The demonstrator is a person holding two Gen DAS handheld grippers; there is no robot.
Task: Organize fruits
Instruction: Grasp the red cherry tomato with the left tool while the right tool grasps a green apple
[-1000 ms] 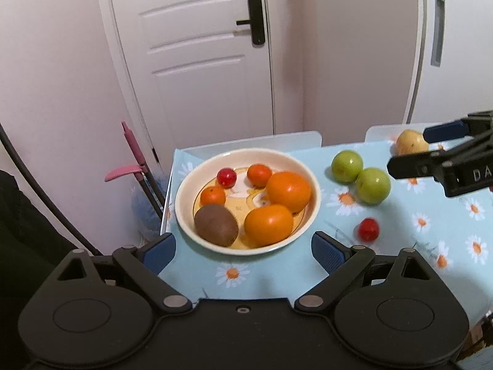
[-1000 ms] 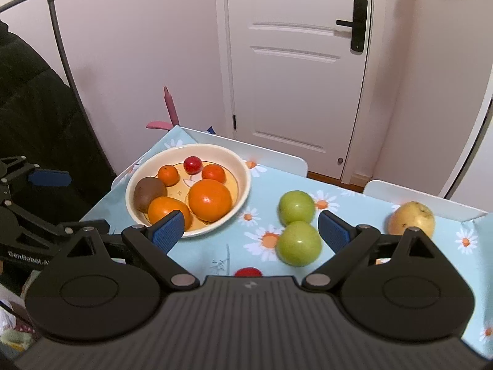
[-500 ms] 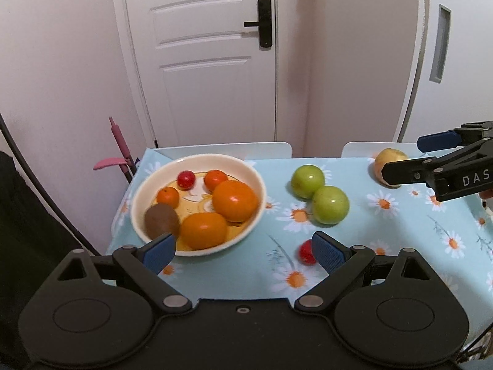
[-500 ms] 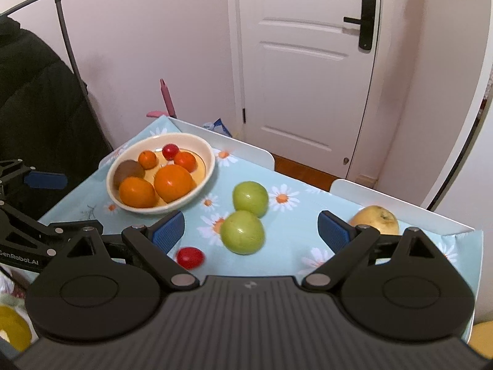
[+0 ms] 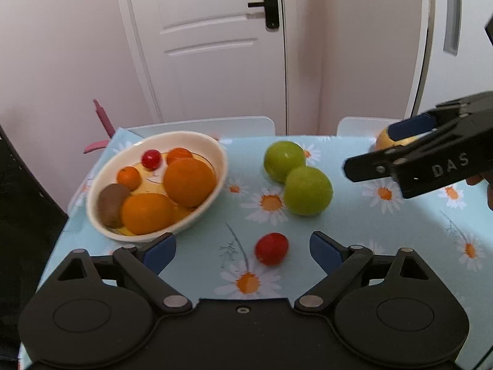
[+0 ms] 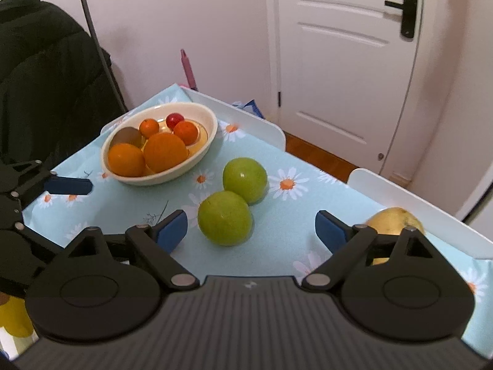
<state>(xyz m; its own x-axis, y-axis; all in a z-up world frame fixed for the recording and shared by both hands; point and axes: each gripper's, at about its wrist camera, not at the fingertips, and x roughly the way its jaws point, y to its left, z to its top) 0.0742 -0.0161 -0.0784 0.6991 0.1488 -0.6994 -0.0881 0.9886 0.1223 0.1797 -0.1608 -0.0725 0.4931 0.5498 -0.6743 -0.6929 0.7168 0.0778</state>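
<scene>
Fruit not yet in the bowl (image 5: 220, 166) sits loose on the tablecloth (image 5: 354, 231): a small red fruit (image 5: 271, 248) lies between the left gripper's (image 5: 243, 251) wide, empty, closing jaws and could roll off the near edge if nudged, while the right gripper (image 6: 251, 229) is empty, spread wide near two green apples (image 6: 225, 222).

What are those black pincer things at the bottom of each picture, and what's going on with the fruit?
Each is a hand-held gripper with a camera looking along its two blue-tipped fingers. One picture comes from the left hand-held gripper, whose jaws are closing slightly, empty, around a small red fruit; the other comes from the right hand-held gripper, open and empty near two green apples. On the daisy tablecloth stand a bowl of oranges and a kiwi, and a yellow pear. Nothing is held.
</scene>
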